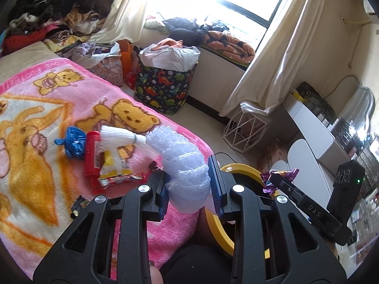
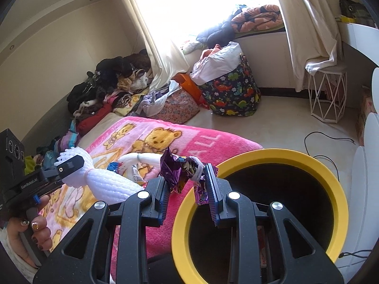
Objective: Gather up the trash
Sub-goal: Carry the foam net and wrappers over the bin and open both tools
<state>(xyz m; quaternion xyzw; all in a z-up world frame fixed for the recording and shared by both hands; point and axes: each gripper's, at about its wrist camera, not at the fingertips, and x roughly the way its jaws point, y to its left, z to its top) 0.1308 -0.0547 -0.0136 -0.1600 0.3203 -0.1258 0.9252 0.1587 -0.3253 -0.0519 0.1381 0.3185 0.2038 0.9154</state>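
My left gripper is shut on a white foam net sleeve, which hangs over the edge of the pink blanket. The same sleeve shows in the right wrist view. My right gripper is shut on a crumpled purple wrapper, at the near left rim of the yellow-rimmed bin. The wrapper and the bin rim also appear at the right of the left wrist view. More trash lies on the blanket: a blue wad, a red tube, a yellow packet, another white net.
A dinosaur-print basket with a white bag stands on the floor beyond the bed. A white wire stool stands under the curtain. Clothes are piled at the head of the bed. A black cable runs over the floor. White furniture lines the right side.
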